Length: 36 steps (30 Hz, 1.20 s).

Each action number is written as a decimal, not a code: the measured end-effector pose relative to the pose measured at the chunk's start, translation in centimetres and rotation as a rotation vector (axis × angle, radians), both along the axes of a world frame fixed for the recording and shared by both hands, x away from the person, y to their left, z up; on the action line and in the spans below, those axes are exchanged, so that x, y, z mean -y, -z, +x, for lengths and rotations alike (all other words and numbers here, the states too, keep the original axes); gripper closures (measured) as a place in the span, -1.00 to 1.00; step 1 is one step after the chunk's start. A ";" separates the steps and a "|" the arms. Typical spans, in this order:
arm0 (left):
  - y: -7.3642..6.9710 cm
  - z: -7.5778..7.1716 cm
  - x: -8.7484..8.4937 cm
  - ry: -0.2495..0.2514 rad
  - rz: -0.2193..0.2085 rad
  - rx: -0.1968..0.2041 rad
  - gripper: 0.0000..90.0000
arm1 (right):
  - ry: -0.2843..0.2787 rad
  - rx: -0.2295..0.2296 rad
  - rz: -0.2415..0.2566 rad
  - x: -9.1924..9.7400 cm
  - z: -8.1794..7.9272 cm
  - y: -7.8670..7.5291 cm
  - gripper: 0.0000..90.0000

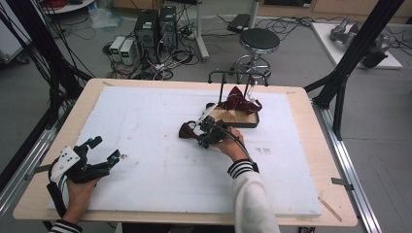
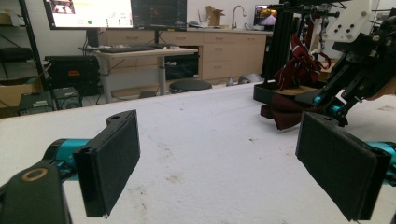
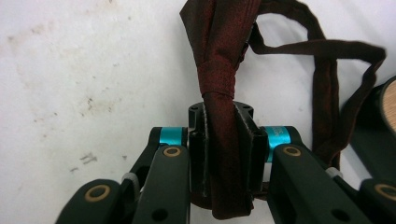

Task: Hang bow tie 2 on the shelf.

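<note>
1. My right gripper (image 3: 219, 154) pinches the dark red bow tie (image 3: 224, 79), its jaws pressed onto the fabric just below the knot.
2. The bow tie lies on the white mat (image 1: 145, 126), just beside the wooden tray (image 1: 238, 118), its strap looping off to the side.
3. My right hand (image 1: 228, 144) reaches forward over the mat's middle, wrist angled left.
4. My left gripper (image 1: 104, 150) rests near the mat's left edge, jaws spread wide with nothing between them, left hand (image 1: 80, 191) low behind it.

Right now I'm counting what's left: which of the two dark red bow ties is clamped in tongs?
The bow tie lying on the white table cover, pinched by the right tongs; the other bow tie hangs at the stand.
</note>
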<state>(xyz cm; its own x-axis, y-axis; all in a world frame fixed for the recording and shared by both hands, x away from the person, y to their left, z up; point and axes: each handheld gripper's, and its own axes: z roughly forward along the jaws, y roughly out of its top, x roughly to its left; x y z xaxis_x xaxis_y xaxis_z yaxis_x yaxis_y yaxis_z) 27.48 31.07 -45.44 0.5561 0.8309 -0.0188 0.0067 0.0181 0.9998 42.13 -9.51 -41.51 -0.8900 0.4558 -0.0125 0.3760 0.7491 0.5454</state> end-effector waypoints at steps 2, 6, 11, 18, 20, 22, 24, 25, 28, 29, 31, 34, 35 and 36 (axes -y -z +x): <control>0.0 0.0 0.0 0.000 0.000 0.000 -0.69 | -0.002 0.001 0.016 0.0 -0.1 -0.2 0.72; 0.0 0.0 0.0 0.000 0.001 0.001 -0.69 | 0.003 0.011 0.043 0.1 -0.3 -0.6 0.72; 0.0 0.0 0.0 0.000 0.002 0.000 -0.69 | 0.006 0.035 0.063 0.3 -0.5 -1.3 0.72; 0.0 0.0 0.0 0.000 0.003 0.002 -0.69 | 0.034 0.064 0.120 1.0 -0.7 -2.2 0.72; 0.0 0.0 0.0 0.001 0.004 0.001 -0.69 | 0.040 0.077 0.140 1.2 -0.7 -2.5 0.71; 0.0 0.0 0.0 0.000 0.004 0.002 -0.69 | 0.052 0.081 0.158 1.4 -0.8 -2.7 0.71; 0.0 0.0 0.0 0.000 0.004 0.002 -0.69 | 0.053 0.097 0.168 1.5 -0.8 -2.9 0.71; 0.0 0.0 0.0 0.000 0.004 0.002 -0.69 | 0.059 0.106 0.175 1.6 -0.8 -3.1 0.71; 0.0 0.0 0.0 0.000 0.004 0.002 -0.69 | 0.064 0.128 0.196 1.8 -1.0 -3.5 0.71; 0.0 0.0 0.0 0.000 0.003 0.002 -0.69 | 0.070 0.133 0.206 1.8 -1.1 -3.6 0.71; 0.0 0.0 0.1 0.000 0.003 0.003 -0.69 | 0.079 0.153 0.224 2.0 -1.2 -4.0 0.71; 0.0 0.0 0.1 0.000 0.003 0.003 -0.69 | 0.098 0.176 0.259 2.3 -1.5 -4.5 0.71; 0.0 0.0 0.0 0.000 0.004 0.002 -0.69 | 0.099 0.184 0.264 2.3 -1.5 -4.6 0.71; 0.0 0.0 0.1 -0.001 0.002 0.003 -0.69 | 0.105 0.190 0.267 2.4 -1.6 -4.8 0.71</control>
